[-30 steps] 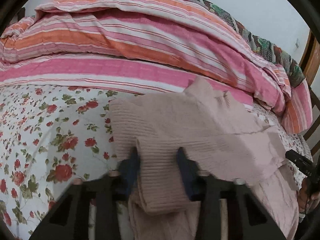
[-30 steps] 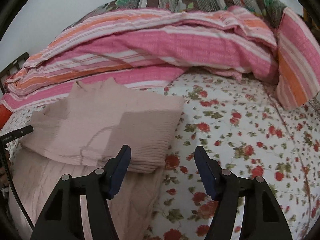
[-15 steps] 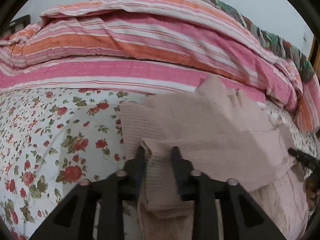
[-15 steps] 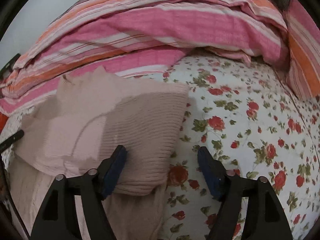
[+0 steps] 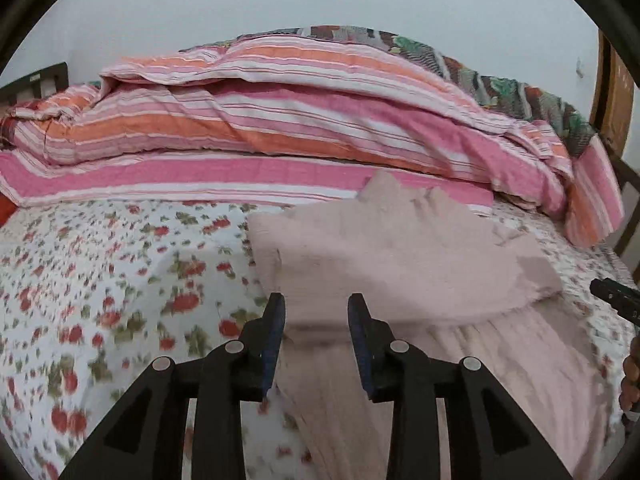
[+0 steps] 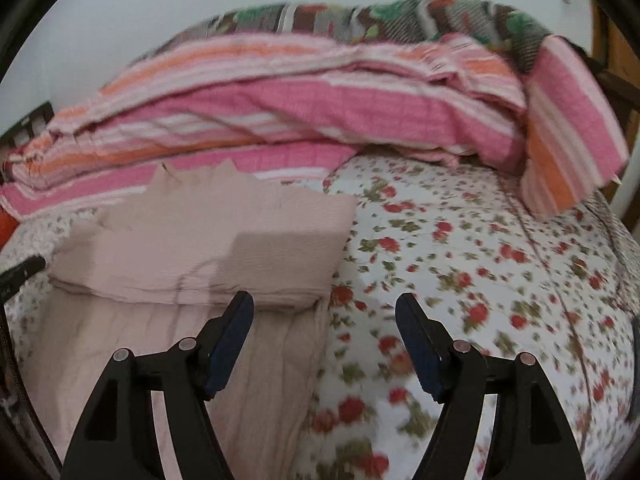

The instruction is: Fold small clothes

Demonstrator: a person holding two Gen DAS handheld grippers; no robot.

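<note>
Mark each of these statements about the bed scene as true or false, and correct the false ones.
1. The pink sweater lies partly folded on the floral bedsheet. True.
2. The left gripper is clamped on the sweater. False: its fingers are opening and no cloth is pinched between them.
3. The striped quilt is bunched up behind the sweater. True.
4. The right gripper holds a sock. False: its fingers stand apart and hold nothing.
5. The bedsheet is plain blue. False: it is white with red flowers.
</note>
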